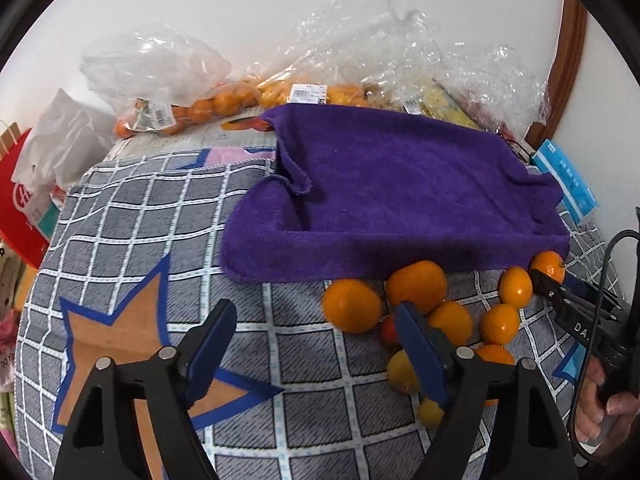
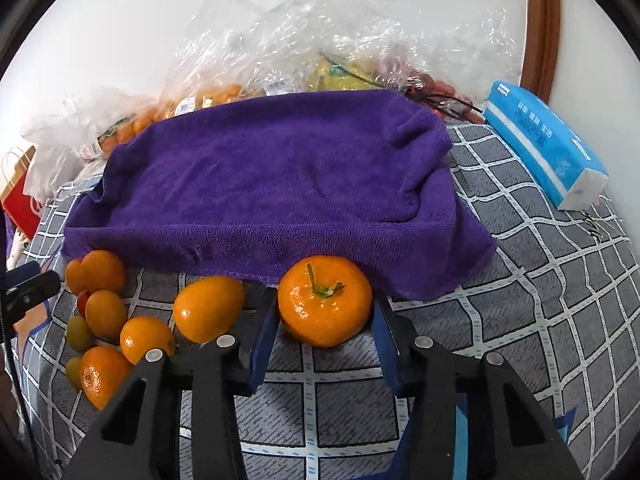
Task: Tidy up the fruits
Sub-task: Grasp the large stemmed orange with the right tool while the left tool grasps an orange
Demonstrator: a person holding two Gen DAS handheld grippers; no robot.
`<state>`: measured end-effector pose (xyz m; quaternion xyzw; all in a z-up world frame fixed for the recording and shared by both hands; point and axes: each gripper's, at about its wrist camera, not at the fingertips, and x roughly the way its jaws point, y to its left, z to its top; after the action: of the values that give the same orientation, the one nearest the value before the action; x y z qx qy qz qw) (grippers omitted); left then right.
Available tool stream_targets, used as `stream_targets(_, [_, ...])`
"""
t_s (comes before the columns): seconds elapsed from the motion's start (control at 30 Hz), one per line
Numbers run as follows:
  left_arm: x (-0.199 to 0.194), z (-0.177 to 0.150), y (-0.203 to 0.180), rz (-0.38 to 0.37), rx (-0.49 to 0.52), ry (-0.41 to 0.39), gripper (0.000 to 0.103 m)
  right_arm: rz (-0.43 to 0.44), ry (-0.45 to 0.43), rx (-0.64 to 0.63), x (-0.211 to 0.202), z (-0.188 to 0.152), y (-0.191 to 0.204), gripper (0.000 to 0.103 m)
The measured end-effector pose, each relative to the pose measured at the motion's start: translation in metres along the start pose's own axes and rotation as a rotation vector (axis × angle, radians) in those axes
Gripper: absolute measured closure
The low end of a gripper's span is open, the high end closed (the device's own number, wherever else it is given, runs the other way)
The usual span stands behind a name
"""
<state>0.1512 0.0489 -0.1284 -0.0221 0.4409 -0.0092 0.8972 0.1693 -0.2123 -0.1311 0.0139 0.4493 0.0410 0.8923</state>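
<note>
My right gripper (image 2: 325, 336) pinches the stemmed mandarin (image 2: 324, 300), stem up, at the near hem of the purple towel (image 2: 280, 184), while my left gripper (image 1: 316, 344) stands spread and empty, the loose fruit cluster (image 1: 452, 312) just right of it along that hem.

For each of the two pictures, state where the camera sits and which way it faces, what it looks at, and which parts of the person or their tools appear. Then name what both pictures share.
Left wrist: on the left gripper, facing forward and down; sees the checked cloth, the purple towel, the loose oranges; its own fingers, plus the right gripper and a hand.
Right wrist: on the right gripper, facing forward and down; its fingers flank the stemmed orange.
Shared: towel, oranges, plastic bags, blue tissue pack.
</note>
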Motion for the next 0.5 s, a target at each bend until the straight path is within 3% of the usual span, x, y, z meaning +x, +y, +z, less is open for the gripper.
stream_targets(0.13, [0.013,0.002,0.0,-0.01,-0.002,0.034,0.037,0.008,-0.002,-0.003,0.0,0.0,-0.001,0.058])
stream_targets(0.37, [0.025,0.004,-0.003,-0.049,-0.015,0.045,0.04,0.022,-0.025,-0.003,-0.011,-0.002,-0.003,0.059])
stream_targets(0.5, [0.032,0.003,-0.004,-0.055,-0.009,0.073,0.049,0.029,-0.012,-0.018,-0.008,-0.004,-0.001,0.059])
